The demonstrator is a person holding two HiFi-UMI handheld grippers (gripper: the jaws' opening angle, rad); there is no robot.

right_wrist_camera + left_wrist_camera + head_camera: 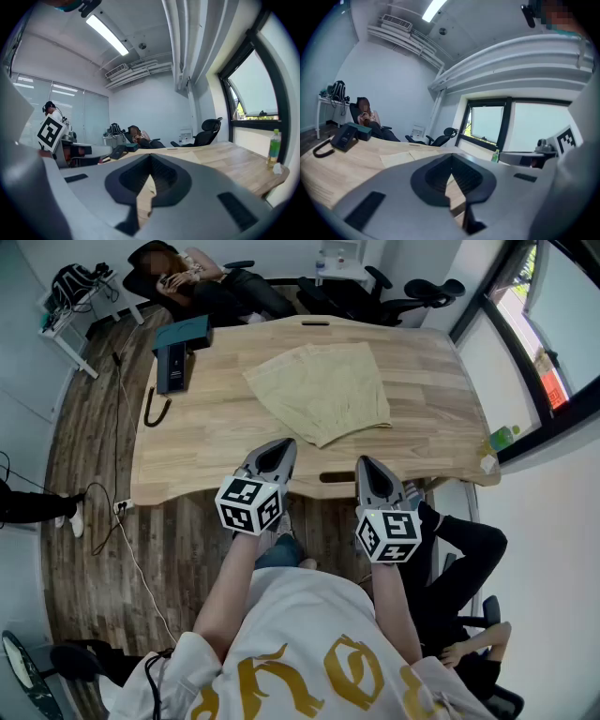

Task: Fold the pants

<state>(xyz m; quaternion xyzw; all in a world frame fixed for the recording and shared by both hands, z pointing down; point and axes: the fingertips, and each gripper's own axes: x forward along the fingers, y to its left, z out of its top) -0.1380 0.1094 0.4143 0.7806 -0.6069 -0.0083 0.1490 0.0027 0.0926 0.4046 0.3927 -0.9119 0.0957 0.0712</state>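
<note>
The pale wooden table with rounded corners [216, 437] is stretching across the space in front of me, standing on dark plank flooring [94, 427]; black office chairs [412, 296] are sitting along its far side, and a person [187, 273] is reclining in one of them.

The beige pants [323, 395] are lying flat towards the far middle of the table, folded into a broad, roughly square shape, with one corner pointing back towards me.

I am holding the grey left gripper [284, 448] and the grey right gripper [365, 465] side by side near the table's near edge, both aiming towards the pants and well short of them; each is carrying its cube with square markers behind the jaws.

In the left gripper view, the left gripper's jaws are meeting with nothing caught between them; the right gripper view is showing the same for the right gripper, closed and empty.

A black desk telephone [172, 371] is resting at the table's far left with a teal box [183, 332] just behind it; a small green bottle [502, 437] is standing at the table's right edge.
</note>
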